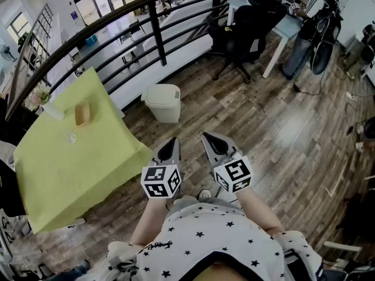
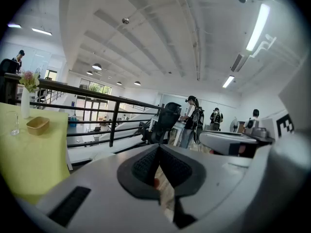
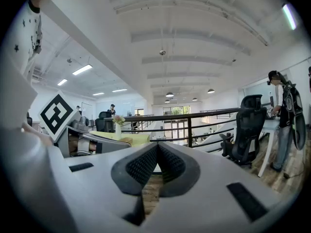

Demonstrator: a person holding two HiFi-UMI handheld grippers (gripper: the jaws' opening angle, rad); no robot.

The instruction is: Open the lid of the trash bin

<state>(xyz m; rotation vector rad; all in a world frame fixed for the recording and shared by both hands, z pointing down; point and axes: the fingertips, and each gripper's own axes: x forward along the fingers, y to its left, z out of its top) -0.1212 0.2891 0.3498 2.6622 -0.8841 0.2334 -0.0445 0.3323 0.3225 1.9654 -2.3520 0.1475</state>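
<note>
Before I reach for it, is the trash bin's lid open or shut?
Shut: in the head view the lid lies flat on the trash bin, no gap showing.

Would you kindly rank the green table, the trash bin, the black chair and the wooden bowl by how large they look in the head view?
1. Green table, by far the largest.
2. Black chair.
3. Trash bin.
4. Wooden bowl, smallest.
The chair stands farther away than the bin yet looks bigger.
</note>
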